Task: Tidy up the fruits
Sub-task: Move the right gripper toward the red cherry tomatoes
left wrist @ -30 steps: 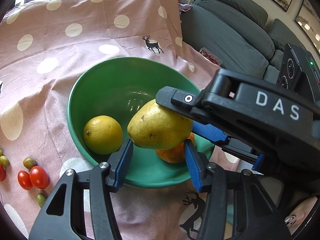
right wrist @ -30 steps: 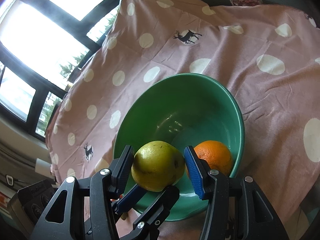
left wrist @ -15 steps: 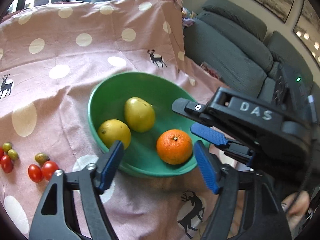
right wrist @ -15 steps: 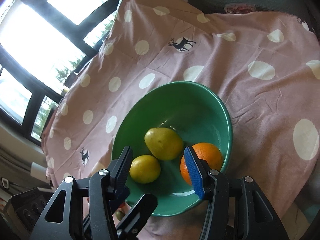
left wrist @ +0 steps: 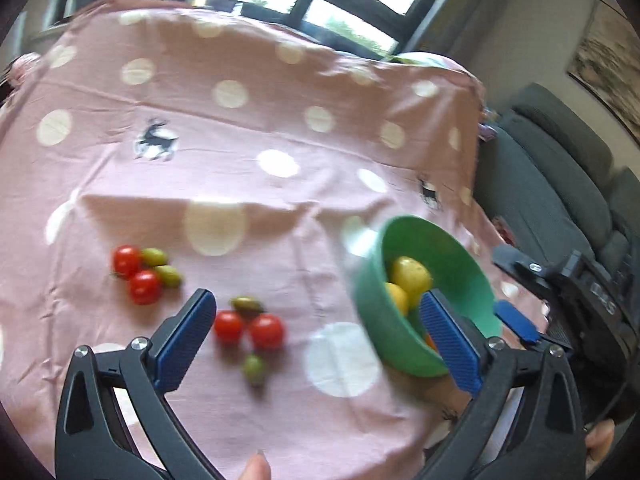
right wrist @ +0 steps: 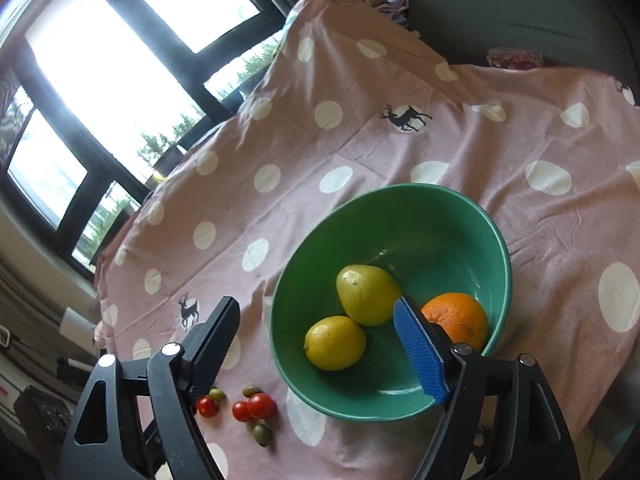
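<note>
The table was covered by a pink spotted cloth [right wrist: 460,148], and on it stood the green bowl [right wrist: 448,216], upright and near the table's front edge. I found three large fruits already inside it: a pear [right wrist: 366,294], a lemon [right wrist: 334,342] touching the pear, and an orange [right wrist: 460,314] partly hidden behind a blue pad. I judged that part of the sorting done. What remained, as far as I could see, were the small cherry tomatoes [left wrist: 248,326], red and green, lying loose on the cloth in two little clusters beside the bowl, well outside it. My left gripper [left wrist: 316,340] hung over the nearer cluster, its jaws opening wide with nothing pressed between the pads. My right gripper [right wrist: 320,344] hung above the bowl, its jaws likewise opening and gripping nothing.
</note>
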`<act>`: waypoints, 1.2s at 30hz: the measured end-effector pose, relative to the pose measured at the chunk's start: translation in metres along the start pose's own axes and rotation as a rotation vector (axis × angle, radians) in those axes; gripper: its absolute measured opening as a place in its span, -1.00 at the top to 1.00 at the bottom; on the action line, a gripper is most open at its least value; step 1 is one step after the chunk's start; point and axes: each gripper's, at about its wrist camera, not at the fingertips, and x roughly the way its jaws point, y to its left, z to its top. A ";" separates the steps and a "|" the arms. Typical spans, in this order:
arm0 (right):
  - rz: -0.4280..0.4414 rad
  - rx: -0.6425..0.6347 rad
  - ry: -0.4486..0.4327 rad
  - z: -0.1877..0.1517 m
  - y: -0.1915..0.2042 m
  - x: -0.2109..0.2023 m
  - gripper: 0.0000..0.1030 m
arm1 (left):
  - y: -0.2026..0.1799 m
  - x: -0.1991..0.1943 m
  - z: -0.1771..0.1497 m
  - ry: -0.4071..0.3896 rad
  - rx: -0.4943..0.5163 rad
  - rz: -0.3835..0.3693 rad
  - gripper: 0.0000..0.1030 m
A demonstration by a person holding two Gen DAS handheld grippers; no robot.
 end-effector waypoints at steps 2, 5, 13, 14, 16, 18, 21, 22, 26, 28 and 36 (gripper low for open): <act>0.015 -0.043 0.001 -0.003 0.012 0.001 -0.60 | 0.015 -0.005 0.003 -0.007 -0.019 0.090 -0.98; 0.032 -0.091 0.010 -0.009 0.029 0.005 -0.61 | 0.036 -0.019 0.003 -0.035 -0.025 0.183 -0.98; 0.030 -0.188 0.069 -0.029 0.066 0.021 -0.61 | 0.087 -0.037 0.004 -0.032 -0.157 0.231 -0.98; 0.030 -0.201 0.079 -0.032 0.071 0.024 -0.61 | 0.089 -0.039 0.004 -0.038 -0.171 0.235 -0.98; 0.032 -0.220 0.095 -0.036 0.078 0.029 -0.61 | 0.094 -0.043 0.005 -0.047 -0.192 0.237 -0.98; 0.038 -0.238 0.111 -0.041 0.085 0.033 -0.61 | 0.096 -0.044 0.005 -0.048 -0.204 0.243 -0.98; 0.042 -0.263 0.141 -0.049 0.095 0.039 -0.61 | 0.101 -0.045 0.005 -0.048 -0.200 0.286 -0.97; 0.042 -0.268 0.151 -0.050 0.097 0.042 -0.61 | 0.102 -0.044 0.005 -0.047 -0.196 0.305 -0.96; 0.042 -0.287 0.183 -0.058 0.102 0.048 -0.61 | 0.107 -0.039 0.003 -0.037 -0.185 0.342 -0.96; 0.048 -0.286 0.195 -0.059 0.102 0.050 -0.61 | 0.109 -0.037 0.003 -0.027 -0.190 0.341 -0.94; 0.096 -0.260 0.238 -0.060 0.101 0.057 -0.61 | 0.117 -0.031 0.000 -0.003 -0.209 0.350 -0.81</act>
